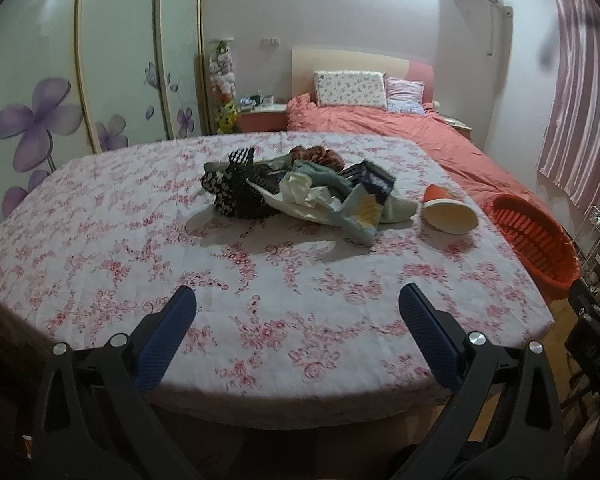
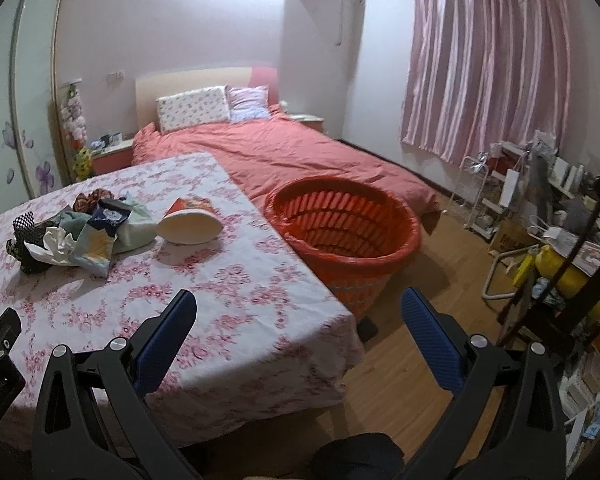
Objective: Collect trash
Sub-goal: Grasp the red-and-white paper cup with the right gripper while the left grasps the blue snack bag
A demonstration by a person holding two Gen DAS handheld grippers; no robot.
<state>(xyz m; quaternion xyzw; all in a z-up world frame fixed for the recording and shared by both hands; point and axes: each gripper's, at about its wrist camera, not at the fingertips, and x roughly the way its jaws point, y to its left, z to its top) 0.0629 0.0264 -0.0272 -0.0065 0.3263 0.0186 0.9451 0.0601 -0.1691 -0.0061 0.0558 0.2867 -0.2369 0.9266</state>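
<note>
A heap of trash lies mid-table: crumpled wrappers, black netting, a dark blue packet, pale paper. To its right a red and white paper cup lies on its side, mouth toward me. An orange slatted basket stands on the floor off the table's right edge and looks empty. My left gripper hovers open over the table's near edge, well short of the heap. My right gripper is open over the table's near right corner, in front of the basket, holding nothing.
The table wears a pink floral cloth. Behind it is a bed with a red cover. Cluttered racks line the right wall under a pink curtain. Bare wood floor lies right of the table.
</note>
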